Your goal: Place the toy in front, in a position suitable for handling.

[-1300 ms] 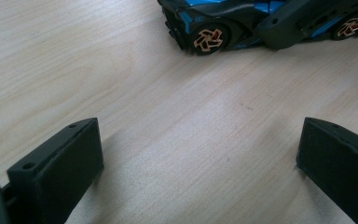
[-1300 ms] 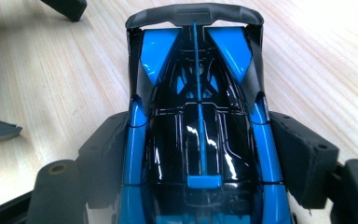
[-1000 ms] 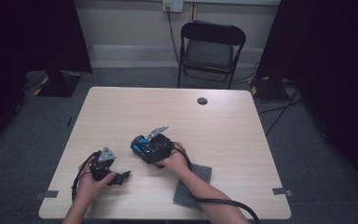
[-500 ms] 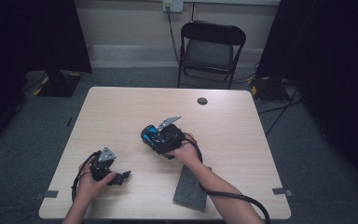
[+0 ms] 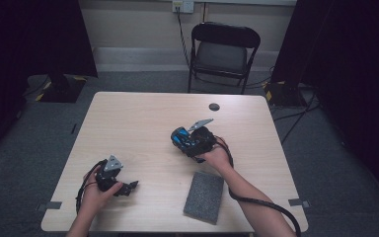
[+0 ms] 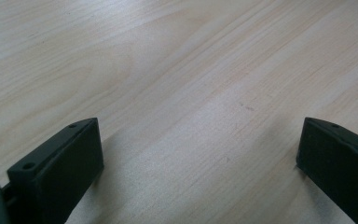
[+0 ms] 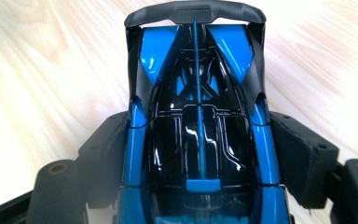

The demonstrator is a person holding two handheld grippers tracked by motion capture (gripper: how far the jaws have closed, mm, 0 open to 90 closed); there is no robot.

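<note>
Two grippers on a light wood table [image 5: 143, 118]. Right gripper [image 5: 191, 140] just right of centre in the high view, held in the person's right hand [image 5: 216, 157], clamped on a blue and black toy car [image 7: 198, 121] — jaws pressing on both flanks, seen clearly in the right gripper view, car filling the middle of that frame with its dark rear wing at the top edge. Blue end of the car [image 5: 178, 138] pointing toward frame left in the high view. Car looks lifted off the wood, though contact with the table can't be confirmed from above.

Left gripper [image 5: 128, 187] at lower left of the high view, in the left hand [image 5: 96, 195], low over the table edge area. Jaws well apart, nothing between them — bare wood grain between the two black pads [image 6: 74, 163] in the left gripper view. Grey three-cornered plate visible on top of each gripper.

Grey foam pad [image 5: 205, 196] lying flat at lower centre, below the right hand, well apart from the car. Small dark round disc [image 5: 214, 106] near the far table edge, upper centre. Black folding chair [image 5: 224, 52] behind the table at top centre. Black cable [image 5: 261, 205] trailing from the right gripper along the forearm toward lower right.
</note>
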